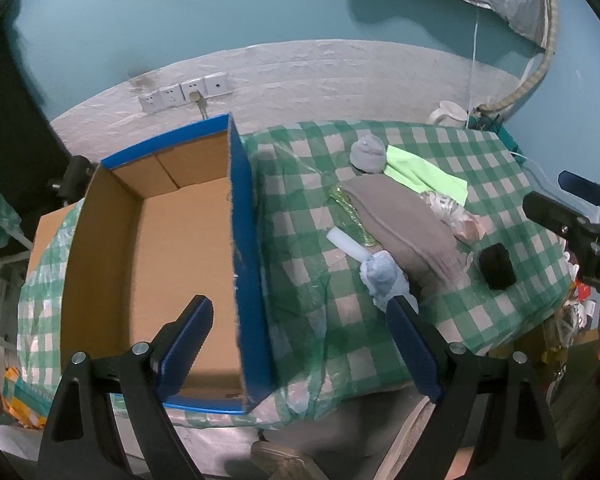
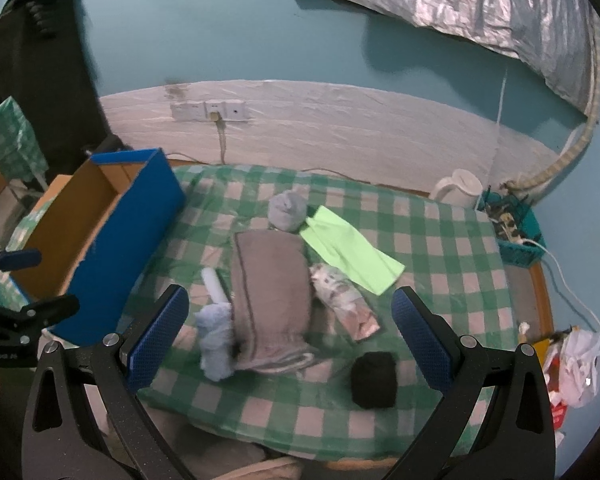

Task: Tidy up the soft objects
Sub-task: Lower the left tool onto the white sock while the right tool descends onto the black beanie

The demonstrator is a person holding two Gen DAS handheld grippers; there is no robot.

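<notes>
A blue cardboard box [image 1: 244,264] [image 2: 132,240] stands open and bare inside at the left of the checked table. Right of it lie a folded grey towel [image 1: 404,228] [image 2: 272,292], a light blue cloth bundle [image 1: 384,276] [image 2: 216,340], a white roll [image 1: 346,242] [image 2: 213,282], a grey rolled sock [image 1: 367,154] [image 2: 287,210], a lime green cloth [image 1: 424,176] [image 2: 348,250], a clear packet [image 2: 344,300] and a black pad [image 1: 497,266] [image 2: 374,378]. My left gripper [image 1: 300,332] is open above the box's right wall. My right gripper [image 2: 290,320] is open above the towel.
The table [image 2: 440,240] wears a green checked cloth under clear plastic. A white kettle [image 2: 458,188] and a teal basket [image 2: 516,236] sit at its far right corner. Wall sockets [image 2: 208,111] with a plugged cable are behind. Bags [image 2: 584,364] hang off the right edge.
</notes>
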